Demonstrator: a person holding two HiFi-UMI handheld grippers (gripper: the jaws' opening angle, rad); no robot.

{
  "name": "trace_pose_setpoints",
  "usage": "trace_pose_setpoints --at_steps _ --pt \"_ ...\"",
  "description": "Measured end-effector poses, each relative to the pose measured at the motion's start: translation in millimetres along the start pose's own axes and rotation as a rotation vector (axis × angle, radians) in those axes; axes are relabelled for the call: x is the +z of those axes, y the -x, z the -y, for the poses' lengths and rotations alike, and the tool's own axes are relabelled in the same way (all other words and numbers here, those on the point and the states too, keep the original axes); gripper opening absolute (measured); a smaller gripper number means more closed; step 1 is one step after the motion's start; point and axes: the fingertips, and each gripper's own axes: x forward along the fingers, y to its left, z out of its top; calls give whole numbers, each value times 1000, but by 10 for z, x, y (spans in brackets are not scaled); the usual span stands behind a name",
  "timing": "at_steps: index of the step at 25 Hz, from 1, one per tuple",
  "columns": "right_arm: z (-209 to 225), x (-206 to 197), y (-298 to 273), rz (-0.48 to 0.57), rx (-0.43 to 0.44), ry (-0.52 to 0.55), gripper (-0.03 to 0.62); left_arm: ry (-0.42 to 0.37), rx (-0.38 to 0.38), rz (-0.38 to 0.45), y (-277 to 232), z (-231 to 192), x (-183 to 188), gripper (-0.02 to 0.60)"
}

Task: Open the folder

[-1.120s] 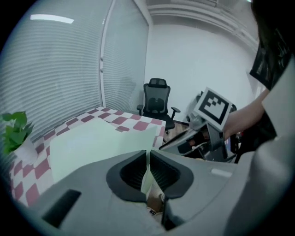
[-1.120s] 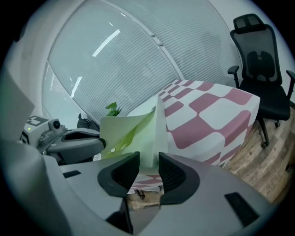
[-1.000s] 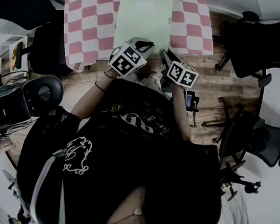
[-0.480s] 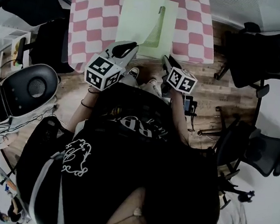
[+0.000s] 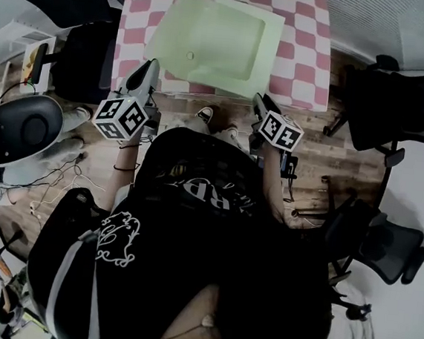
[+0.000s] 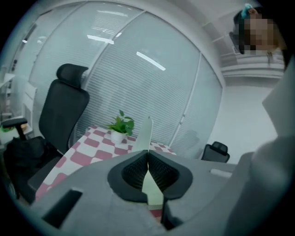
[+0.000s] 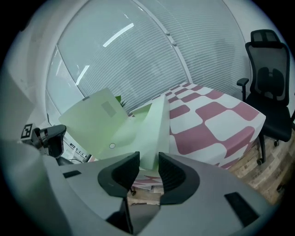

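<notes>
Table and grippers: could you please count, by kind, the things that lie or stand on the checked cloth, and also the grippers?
folder: 1
potted plant: 1
grippers: 2 (left gripper, shut on the folder's cover; right gripper, open)
Total: 4

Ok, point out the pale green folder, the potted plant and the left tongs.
Pale green plastic folder [image 5: 228, 43]: head view, its opened inner face.
Small green potted plant [image 6: 121, 125]: left gripper view, its leaves.
Left tongs [image 6: 148, 153]: left gripper view, pads pinching the folder's sheet.
</notes>
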Motion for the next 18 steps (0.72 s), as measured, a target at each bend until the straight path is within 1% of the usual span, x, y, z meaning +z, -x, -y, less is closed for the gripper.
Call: trace_pose_setpoints --at_steps 2,4,7,9,14,16,18 --pt "-1 4 -4 -3 1 6 127 97 77 30 78 -308 -13 18" --pt "-5 -4 -13 -7 5 9 127 161 165 41 153 -633 -66 18" --pt "-6 -1 -5 -16 -3 18 127 179 287 5 218 -1096 -224 18" --pt "-11 2 -5 -17 -6 18 127 190 346 -19 219 -1347 -336 18" --pt "-1 -4 -5 -19 -23 22 127 308 469 -60 161 -1847 -627 20" --pt "0 -6 -4 -19 -28 21 127 325 504 -98 125 -1996 -741 21" --pt "-2 -2 -5 -19 -33 23 127 323 526 -157 77 -2121 -848 26"
